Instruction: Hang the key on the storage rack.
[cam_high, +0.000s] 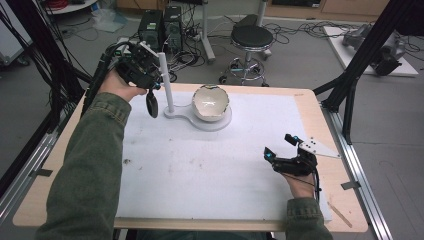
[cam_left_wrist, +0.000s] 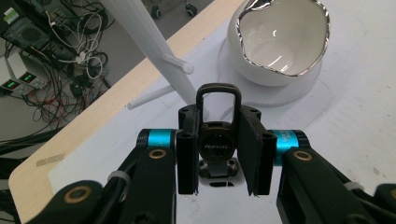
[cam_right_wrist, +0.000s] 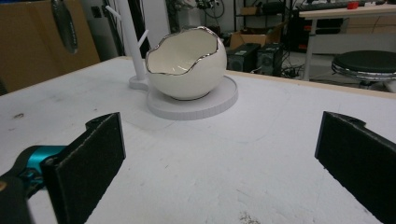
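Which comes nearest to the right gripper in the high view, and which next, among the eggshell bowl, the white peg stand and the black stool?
From the right gripper:
1. Eggshell bowl, on the round base, up-left.
2. White peg stand, just left of the bowl.
3. Black stool, on the floor beyond the table.

olive-green sleeves, black grippers, teal joints, brass screws

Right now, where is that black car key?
The black car key is clamped in the left gripper, held above the table's far left part, just left of the white peg stand and the egg-shaped bowl.
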